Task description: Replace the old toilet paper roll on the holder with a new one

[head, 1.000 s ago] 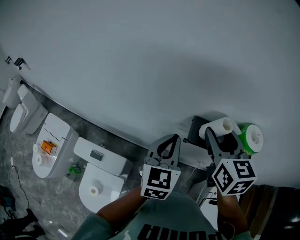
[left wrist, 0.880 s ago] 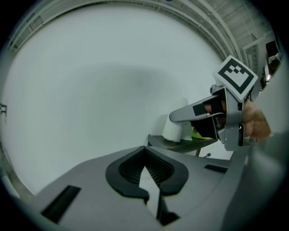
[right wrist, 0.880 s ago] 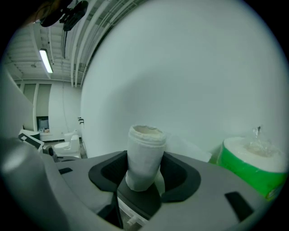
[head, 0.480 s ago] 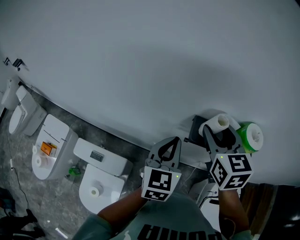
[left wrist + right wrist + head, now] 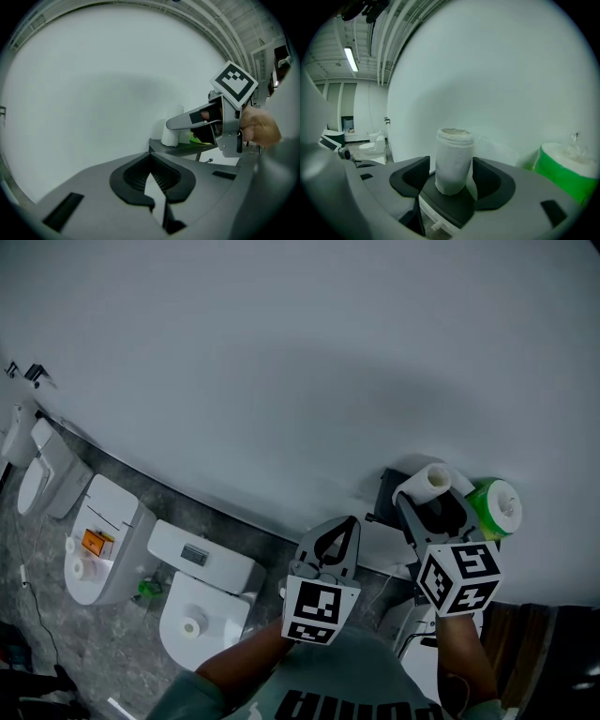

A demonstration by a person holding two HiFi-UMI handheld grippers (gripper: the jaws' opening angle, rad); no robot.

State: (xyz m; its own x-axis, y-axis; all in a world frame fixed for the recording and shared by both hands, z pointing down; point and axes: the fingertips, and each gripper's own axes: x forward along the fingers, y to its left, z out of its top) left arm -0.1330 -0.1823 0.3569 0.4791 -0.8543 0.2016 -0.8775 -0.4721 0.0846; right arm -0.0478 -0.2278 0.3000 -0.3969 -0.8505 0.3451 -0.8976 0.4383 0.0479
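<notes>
A thin, nearly used-up white paper roll [image 5: 453, 159] stands upright on a black shelf [image 5: 454, 206] against the wall. My right gripper [image 5: 451, 177] straddles it. Its jaws have just been opening, and the roll stands between them with a narrow gap at the left pad. A new roll in green wrap [image 5: 565, 171] stands just right of it. In the head view the old roll [image 5: 433, 481], the green roll [image 5: 497, 507] and the right gripper [image 5: 433, 507] sit at the lower right. My left gripper [image 5: 345, 521] hangs to their left, shut and empty.
The white wall fills most of the head view. Below stand three white toilets [image 5: 202, 592], [image 5: 108, 535], [image 5: 42, 465] on a grey speckled floor, one with an orange box [image 5: 96, 542] on it. In the left gripper view the shelf [image 5: 173, 147] and right gripper [image 5: 187, 119] show ahead.
The right gripper has rolled a little, and the old roll between its jaws has shifted slightly left in the head view. The left gripper has hardly moved.
</notes>
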